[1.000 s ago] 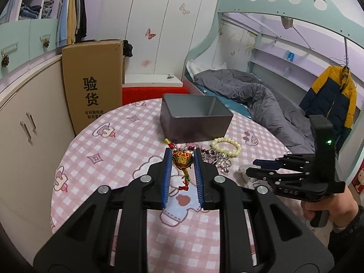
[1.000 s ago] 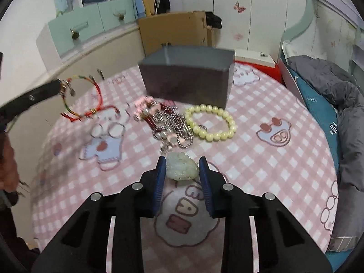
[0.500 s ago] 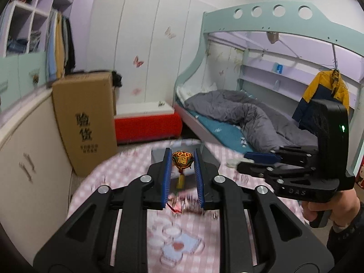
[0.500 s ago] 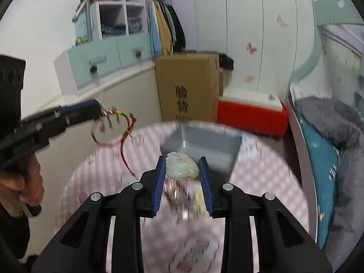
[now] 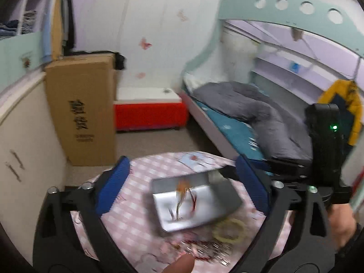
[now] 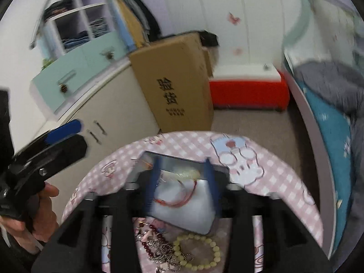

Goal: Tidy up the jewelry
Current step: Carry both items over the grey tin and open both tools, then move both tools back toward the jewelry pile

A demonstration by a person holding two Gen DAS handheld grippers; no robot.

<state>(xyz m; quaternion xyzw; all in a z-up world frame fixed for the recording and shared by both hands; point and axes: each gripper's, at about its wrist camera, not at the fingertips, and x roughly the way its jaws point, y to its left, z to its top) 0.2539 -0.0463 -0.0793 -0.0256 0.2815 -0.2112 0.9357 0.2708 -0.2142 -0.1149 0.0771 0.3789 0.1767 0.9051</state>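
A child's bedroom in a home. A bunk bed (image 5: 284,16) with a mint-green frame holds a grey quilt (image 5: 250,109) over a teal sheet. Butterfly stickers (image 5: 145,43) dot the white wall panels. Open shelves (image 6: 75,25) with folded clothes and hung garments stand above mint drawers (image 6: 75,72). A round table (image 6: 273,159) wears a pink checked cartoon cloth; a cardboard box (image 6: 175,82) and a red chest (image 6: 248,91) sit on the floor.
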